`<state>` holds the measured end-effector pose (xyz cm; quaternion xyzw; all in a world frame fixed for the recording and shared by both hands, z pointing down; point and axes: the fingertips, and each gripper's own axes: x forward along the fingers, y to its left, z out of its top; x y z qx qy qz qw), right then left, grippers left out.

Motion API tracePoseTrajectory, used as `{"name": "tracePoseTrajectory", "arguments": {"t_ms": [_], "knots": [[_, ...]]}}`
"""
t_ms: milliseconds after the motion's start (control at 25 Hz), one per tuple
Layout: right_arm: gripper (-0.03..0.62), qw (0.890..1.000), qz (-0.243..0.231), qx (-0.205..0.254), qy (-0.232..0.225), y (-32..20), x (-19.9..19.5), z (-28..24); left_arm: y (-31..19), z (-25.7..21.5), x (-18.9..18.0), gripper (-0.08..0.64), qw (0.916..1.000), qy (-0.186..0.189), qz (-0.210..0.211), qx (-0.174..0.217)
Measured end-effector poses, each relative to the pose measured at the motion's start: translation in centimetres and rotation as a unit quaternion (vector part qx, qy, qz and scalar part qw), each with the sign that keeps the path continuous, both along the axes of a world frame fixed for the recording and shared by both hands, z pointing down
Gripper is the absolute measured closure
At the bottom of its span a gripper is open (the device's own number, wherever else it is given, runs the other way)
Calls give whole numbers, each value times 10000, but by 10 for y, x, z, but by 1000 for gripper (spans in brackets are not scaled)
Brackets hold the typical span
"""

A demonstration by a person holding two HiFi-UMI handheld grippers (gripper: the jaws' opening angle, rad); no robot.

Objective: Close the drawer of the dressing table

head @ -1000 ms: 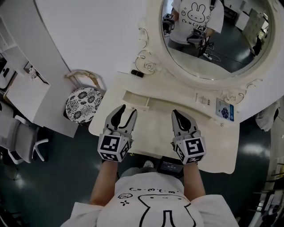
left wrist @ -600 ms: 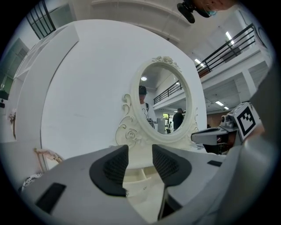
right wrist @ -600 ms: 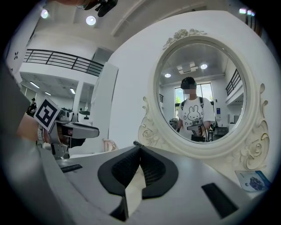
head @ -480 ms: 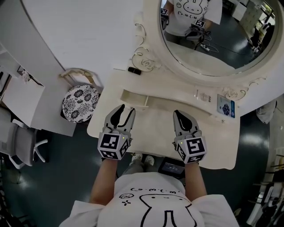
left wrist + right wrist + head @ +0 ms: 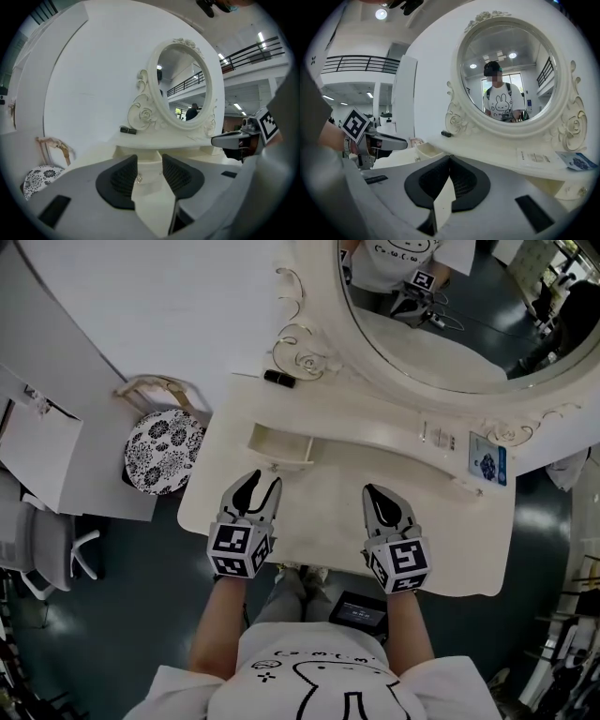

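Where the floral stool (image 5: 157, 451) stands off the worktop's (image 5: 319, 521) left edge, the drawer (image 5: 279, 447) sits pulled out of the dressing table, left of centre. Left hand-held gripper (image 5: 263, 478) is just before its front, released: pads apart, nothing between them, drawer knob (image 5: 138, 178) seen through the gap. Right hand-held gripper (image 5: 373, 491) is further right over bare worktop, clenched tip to tip, empty. Round mirror (image 5: 450, 334) behind; blue card (image 5: 487, 463) far right.
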<state>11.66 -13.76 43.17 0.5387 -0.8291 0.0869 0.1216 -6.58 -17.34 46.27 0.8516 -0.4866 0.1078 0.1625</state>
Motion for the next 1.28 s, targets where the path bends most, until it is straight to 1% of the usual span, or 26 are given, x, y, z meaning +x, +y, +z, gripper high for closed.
{"name": "tracePoseTrajectory", "arguments": {"t_ms": [160,320,440,680,800,880,920,960,1000,1280], "knots": [[582,9998,42,-192,-80,-1,-1,22,-6,32,2,385,9991,-185,72,-365],[582,9991,60,-370,-183,-2,-7,41,-11,63,1,385,9959,-516,85,-740],[582,9989,56,-434,-186,-5,-12,50,-18,75,-1,385,9947,-545,60,-868],[581,9984,67,-521,-216,-7,-16,58,-27,87,0,385,9933,-641,29,-960],[582,9983,103,-542,-210,-8,-14,60,-32,89,4,385,9931,-665,91,-960],[581,9982,144,-547,-217,-9,-12,60,-34,90,5,385,9927,-746,125,-938],[581,9981,161,-552,-221,-10,-12,60,-34,90,5,393,9924,-790,119,-932],[581,9980,173,-560,-221,-10,-11,60,-34,91,5,428,9922,-818,103,-932],[582,9980,182,-571,-219,-10,-11,61,-34,91,5,443,9922,-825,89,-934],[583,9976,227,-605,-237,-10,-10,62,-34,92,6,445,9921,-847,133,-917]]}}
